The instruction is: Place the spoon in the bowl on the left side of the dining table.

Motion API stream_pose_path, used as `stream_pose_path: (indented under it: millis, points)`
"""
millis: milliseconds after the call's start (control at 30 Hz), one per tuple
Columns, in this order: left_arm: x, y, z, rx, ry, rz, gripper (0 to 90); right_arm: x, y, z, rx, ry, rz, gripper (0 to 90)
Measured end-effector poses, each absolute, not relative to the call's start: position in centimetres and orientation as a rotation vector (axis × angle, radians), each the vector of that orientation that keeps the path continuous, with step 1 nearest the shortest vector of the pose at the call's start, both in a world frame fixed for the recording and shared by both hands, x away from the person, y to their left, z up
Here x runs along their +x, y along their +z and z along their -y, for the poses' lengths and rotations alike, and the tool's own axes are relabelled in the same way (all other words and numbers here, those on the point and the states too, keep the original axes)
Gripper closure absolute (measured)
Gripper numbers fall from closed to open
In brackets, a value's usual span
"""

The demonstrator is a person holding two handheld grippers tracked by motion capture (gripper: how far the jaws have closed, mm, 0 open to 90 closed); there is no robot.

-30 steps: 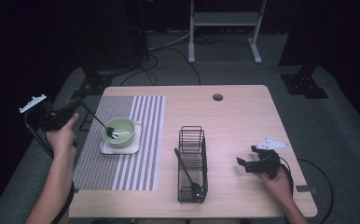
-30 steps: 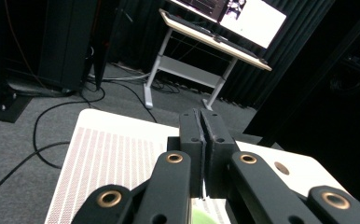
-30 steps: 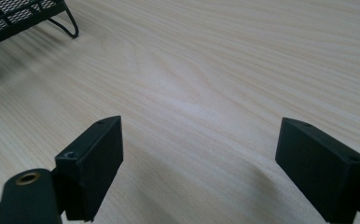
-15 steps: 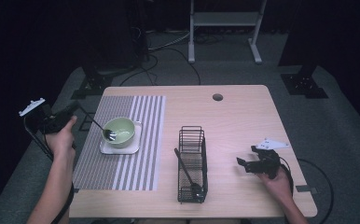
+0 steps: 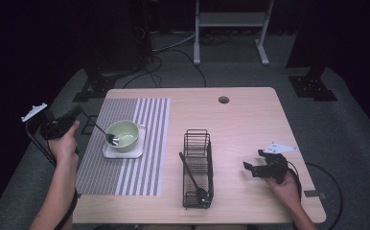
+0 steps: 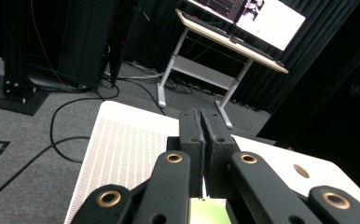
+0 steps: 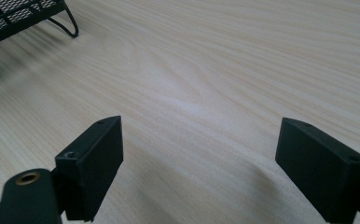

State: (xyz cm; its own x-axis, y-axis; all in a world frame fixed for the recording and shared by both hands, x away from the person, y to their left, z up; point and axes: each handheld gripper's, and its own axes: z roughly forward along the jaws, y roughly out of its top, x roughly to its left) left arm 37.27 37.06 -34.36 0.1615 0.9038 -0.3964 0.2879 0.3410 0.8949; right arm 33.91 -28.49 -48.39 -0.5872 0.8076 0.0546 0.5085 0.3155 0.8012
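One wooden counter (image 5: 250,124) is carrying everything, and the places below are given relative to the one black wire rack (image 5: 197,167) standing near the middle of its front half. One striped placemat (image 5: 125,143) is lying to the left of the rack, and on it one white square plate (image 5: 123,149) is sitting with one green bowl (image 5: 122,134) on top. One dark utensil (image 5: 191,175) is lying inside the rack, running along its length. One spoon (image 5: 101,130) is reaching into the bowl, its handle slanting up and away from the rack into the left gripper (image 5: 80,114), whose jaws are pressing together on it; in the left gripper view those jaws are showing nearly no gap. The right gripper (image 5: 251,167) is resting on the counter to the right of the rack, its jaws standing wide apart and holding nothing, with bare wood between them.
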Motion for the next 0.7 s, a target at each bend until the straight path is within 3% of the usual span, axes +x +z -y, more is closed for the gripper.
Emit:
stream_pose_path:
  millis: [700]
  points:
    - [37.3, -35.8, -37.2, 1.175, 0.626, -1.407, 88.5, 33.9, -48.4, 28.5, 1.175, 1.161, -2.231, 14.0]
